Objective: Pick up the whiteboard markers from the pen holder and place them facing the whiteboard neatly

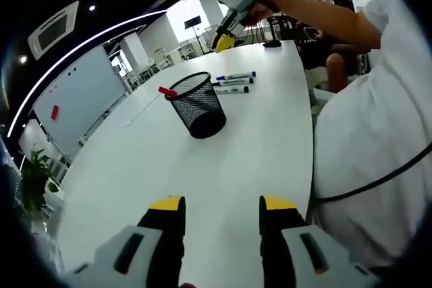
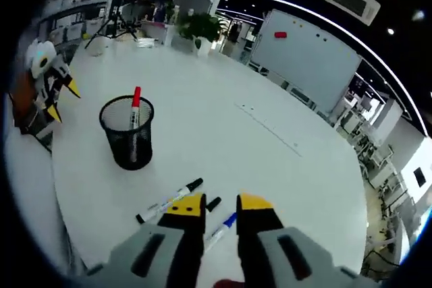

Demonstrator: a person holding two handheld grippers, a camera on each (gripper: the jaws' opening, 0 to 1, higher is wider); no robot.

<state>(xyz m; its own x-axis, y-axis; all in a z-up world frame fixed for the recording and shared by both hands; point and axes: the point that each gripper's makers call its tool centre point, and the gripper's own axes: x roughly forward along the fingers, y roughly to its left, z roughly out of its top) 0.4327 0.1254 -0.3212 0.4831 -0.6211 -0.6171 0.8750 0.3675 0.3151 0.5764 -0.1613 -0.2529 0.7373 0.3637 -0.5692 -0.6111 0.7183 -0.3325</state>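
We see a black wire-mesh pen holder [image 1: 197, 105], round and tapered, standing on the smooth white surface [image 1: 223, 166] with one red-capped marker [image 2: 135, 104] upright inside it. Three slim cylindrical markers [image 1: 233, 82] lie side by side just beyond the holder, near the right gripper [image 2: 221, 208], whose yellow-tipped fingers stand apart and empty. Our left gripper [image 1: 222, 205] hangs over bare surface, fingers apart too. A flat whiteboard [image 2: 307, 55] stands beyond the surface.

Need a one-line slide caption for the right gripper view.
Open right tongs above three markers laid on the white table; red marker left in mesh pen holder.
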